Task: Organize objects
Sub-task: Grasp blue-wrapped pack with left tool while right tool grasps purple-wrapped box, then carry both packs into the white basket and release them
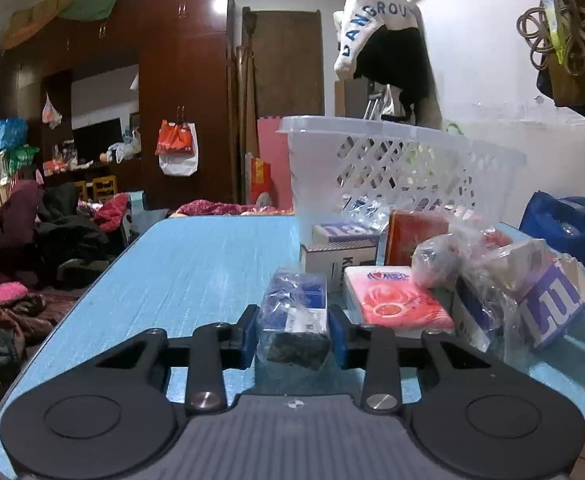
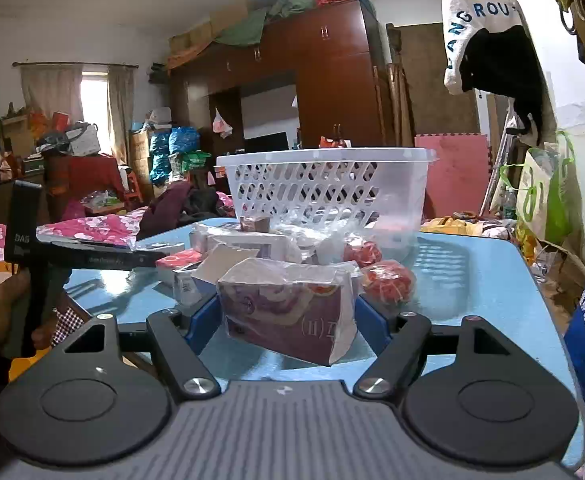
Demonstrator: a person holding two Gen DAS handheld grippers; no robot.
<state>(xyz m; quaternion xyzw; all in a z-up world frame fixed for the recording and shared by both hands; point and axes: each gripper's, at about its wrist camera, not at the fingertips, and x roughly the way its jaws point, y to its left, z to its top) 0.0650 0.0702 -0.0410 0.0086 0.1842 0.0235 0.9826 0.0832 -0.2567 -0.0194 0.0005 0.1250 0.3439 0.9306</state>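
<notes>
Left gripper [image 1: 293, 330] clamps a blue plastic-wrapped box [image 1: 295, 312]; right gripper [image 2: 288, 320] grips a purple wrapped carton [image 2: 288, 312]. Beyond both, the white lattice plastic basket [image 2: 324, 188] looks nearly empty; many packets remain on the blue counter [image 1: 196, 272].

Light blue desk [image 1: 180, 280] with a streaked, wood-grain top and rounded corners; its left half is bare. White plastic lattice basket [image 1: 396, 164] stands at the far end. In front of it a cluster of small packaged goods lies on the top: blue box in clear wrap [image 1: 294, 312], pink tissue pack [image 1: 396, 300], red box [image 1: 412, 236], purple wrapped box [image 2: 288, 312], two red round items in plastic [image 2: 388, 280].
</notes>
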